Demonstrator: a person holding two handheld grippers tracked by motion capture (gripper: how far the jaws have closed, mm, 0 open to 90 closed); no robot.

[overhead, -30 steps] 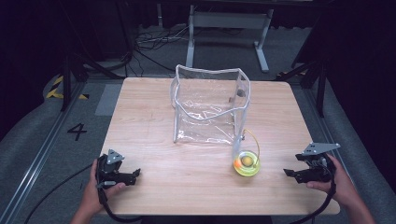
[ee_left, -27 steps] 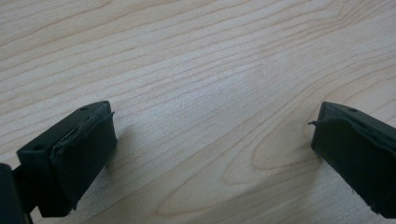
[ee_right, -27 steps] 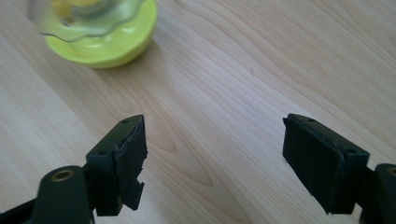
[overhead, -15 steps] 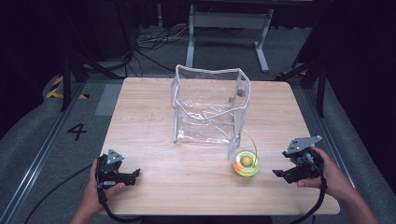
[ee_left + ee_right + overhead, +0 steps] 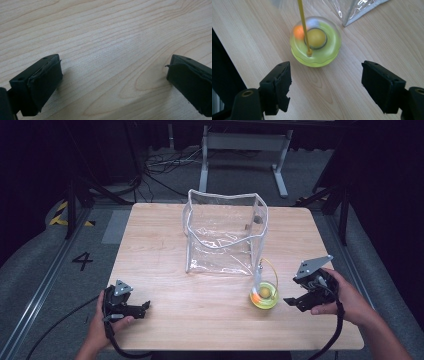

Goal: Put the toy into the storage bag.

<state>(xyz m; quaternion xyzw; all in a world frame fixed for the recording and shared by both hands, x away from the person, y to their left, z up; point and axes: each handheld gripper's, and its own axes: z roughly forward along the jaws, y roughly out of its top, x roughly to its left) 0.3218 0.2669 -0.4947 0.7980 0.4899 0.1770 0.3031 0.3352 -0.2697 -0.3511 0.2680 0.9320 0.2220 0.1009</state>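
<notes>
Yellow-green round toy (image 5: 264,295) sits on the wooden table (image 5: 160,260), just off the near right corner of the clear plastic bag (image 5: 225,232), close to it but whether touching I cannot tell. Thin yellow loop rises from the toy's top; an orange bead and a yellow centre show through its clear dome in the right gripper view (image 5: 315,41).

Right gripper (image 5: 300,301) is just right of the toy, apart from it, jaws wide and nothing between them; they have just been closing slightly. Toy is centred ahead of the jaws.

Left gripper (image 5: 142,307) rests well left of the bag's near edge, jaws wide over bare wood.

Judged step: approach for the pick, no contact yet. Next move: push forward so the jaws straddle the toy's body, keep clear of the loop, then close. Bag stands open-topped, likely the drop target.
</notes>
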